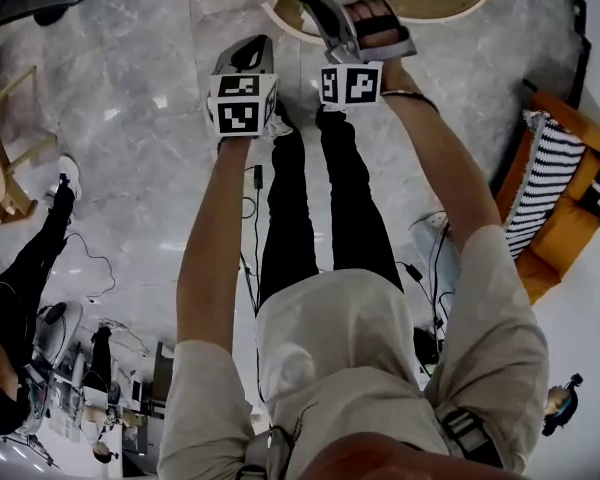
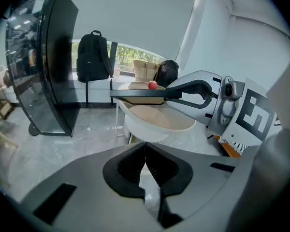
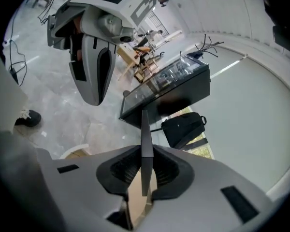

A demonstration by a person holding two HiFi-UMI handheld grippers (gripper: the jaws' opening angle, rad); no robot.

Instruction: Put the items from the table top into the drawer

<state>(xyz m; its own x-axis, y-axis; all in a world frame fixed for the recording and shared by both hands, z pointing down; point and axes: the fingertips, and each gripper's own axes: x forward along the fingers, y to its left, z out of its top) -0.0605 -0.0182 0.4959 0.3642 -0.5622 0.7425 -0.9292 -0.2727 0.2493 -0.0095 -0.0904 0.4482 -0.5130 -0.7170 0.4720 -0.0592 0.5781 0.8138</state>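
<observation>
Frame (image 3: 146, 139) gripped edge-on by right claw (image 3: 144, 172), cantilevered above table (image 2: 154, 132); likely risk: it pivots or slips from that narrow hold. Left claw (image 2: 145, 159) clenched, empty.

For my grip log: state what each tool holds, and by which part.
The right tool clamps the flat black frame by its edge; the left tool holds nothing.

Bare floor (image 2: 79, 137) lies open between the round table (image 2: 147, 130) and the black cabinet (image 2: 48, 71).
</observation>
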